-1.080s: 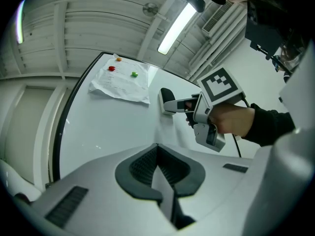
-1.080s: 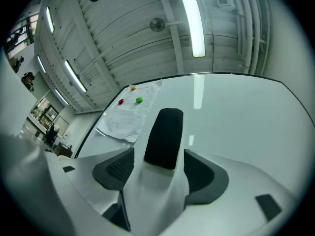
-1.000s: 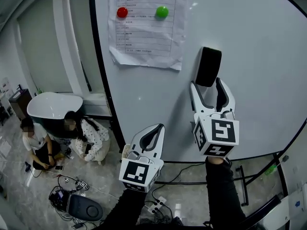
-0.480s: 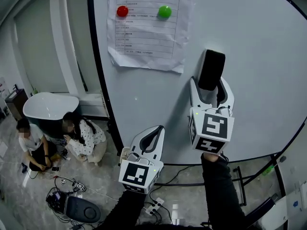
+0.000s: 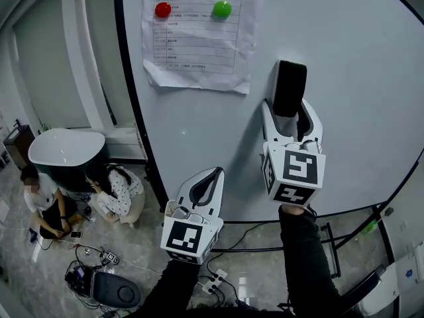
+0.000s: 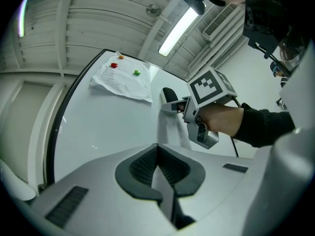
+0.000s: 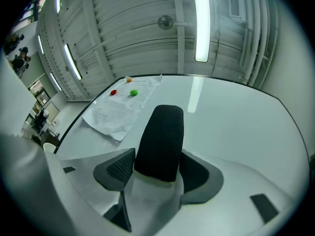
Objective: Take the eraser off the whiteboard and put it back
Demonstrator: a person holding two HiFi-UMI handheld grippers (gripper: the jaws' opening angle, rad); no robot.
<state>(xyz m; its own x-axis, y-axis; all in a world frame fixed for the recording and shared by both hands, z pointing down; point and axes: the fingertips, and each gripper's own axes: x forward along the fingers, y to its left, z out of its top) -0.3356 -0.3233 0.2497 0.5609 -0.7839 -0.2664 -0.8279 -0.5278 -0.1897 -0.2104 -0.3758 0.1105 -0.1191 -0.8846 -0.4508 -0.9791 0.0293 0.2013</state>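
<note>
Head view: the right gripper [image 5: 287,105] is straddling the lower end of the black eraser [image 5: 290,88], which is clinging to the whiteboard [image 5: 358,78], well in from its left edge.

Left gripper view: the left gripper [image 6: 157,149] is idling, jaws pressed together on nothing.

Right gripper view: jaws are bracketing the eraser [image 7: 160,141], apparently not yet clamped. It looks light, felt-soft and likely magnetic; its long sides seem to offer the best hold.

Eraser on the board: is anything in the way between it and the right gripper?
No, nothing visible. The eraser has its lower end between the right gripper's open jaws, against the whiteboard. The paper hangs off to the left, clear of both.
</note>
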